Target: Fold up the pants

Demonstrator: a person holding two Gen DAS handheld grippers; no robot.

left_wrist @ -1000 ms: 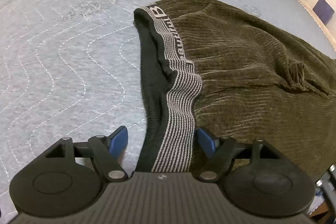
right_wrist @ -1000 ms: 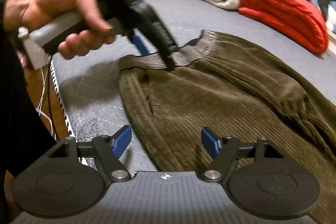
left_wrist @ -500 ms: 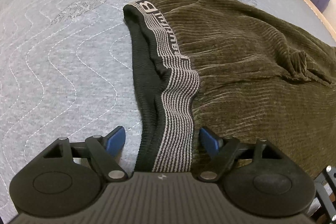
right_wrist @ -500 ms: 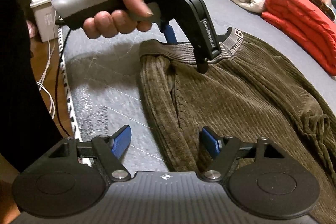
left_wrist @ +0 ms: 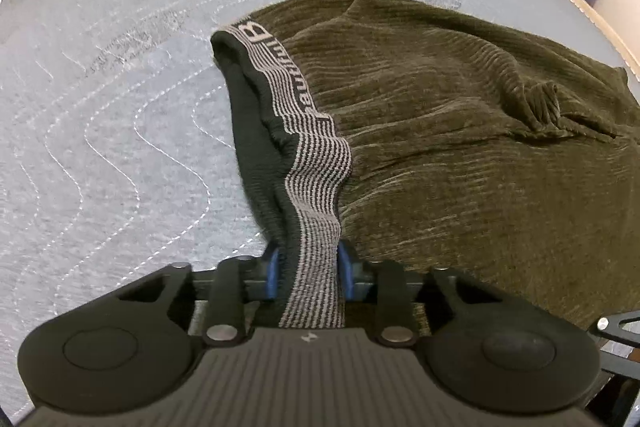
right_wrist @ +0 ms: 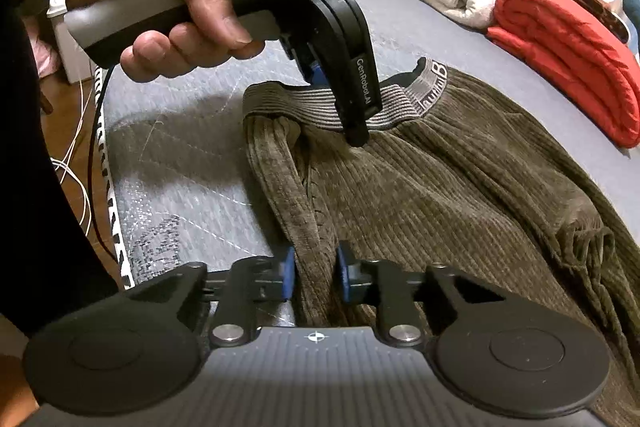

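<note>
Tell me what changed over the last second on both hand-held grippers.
Both were open around the fabric; now both are closing on it. The left hand-held gripper pinches the striped waistband, the right hand-held gripper the side edge of the brown pants. The pants stay spread on the grey mattress, and the folded red blanket is unmoved.

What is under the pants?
The pants lie on a grey quilted cover. Whatever else is beneath them is hidden by the cloth.
</note>
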